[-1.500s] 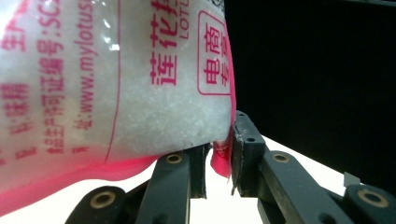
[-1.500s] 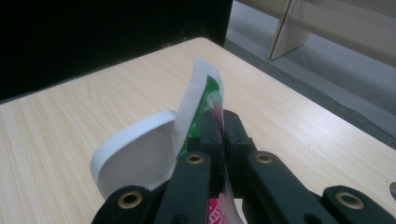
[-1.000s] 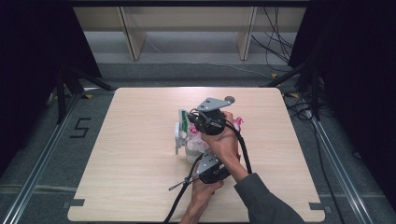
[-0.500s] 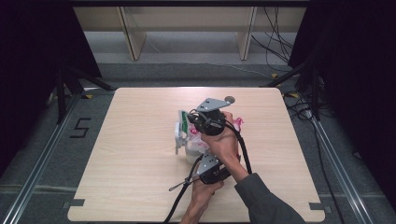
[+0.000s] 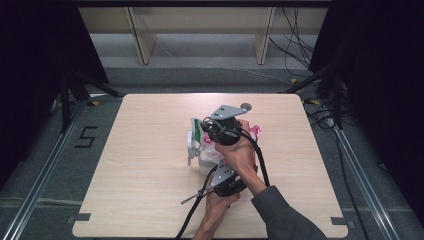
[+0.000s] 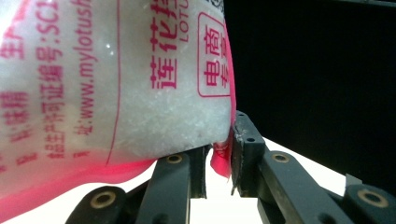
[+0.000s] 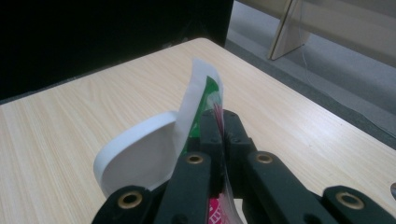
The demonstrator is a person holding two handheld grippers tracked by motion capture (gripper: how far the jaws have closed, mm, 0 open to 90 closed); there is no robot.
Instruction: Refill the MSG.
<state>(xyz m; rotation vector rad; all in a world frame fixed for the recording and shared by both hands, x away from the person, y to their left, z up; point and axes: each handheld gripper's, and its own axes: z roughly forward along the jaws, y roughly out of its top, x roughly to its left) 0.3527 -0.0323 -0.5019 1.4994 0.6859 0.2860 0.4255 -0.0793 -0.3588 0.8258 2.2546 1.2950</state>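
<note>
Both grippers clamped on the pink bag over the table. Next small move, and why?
Probably pull the grippers apart to tear the top. The left gripper pinches the bag's pink edge, the right gripper is shut on its top film, and the white cup stands just beside it.

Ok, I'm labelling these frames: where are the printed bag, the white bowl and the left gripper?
printed bag (image 6: 140, 93), left gripper view, its white granule-filled face.
white bowl (image 7: 135, 154), right gripper view, its outer wall.
left gripper (image 6: 219, 161), left gripper view, between its fingertips.
</note>
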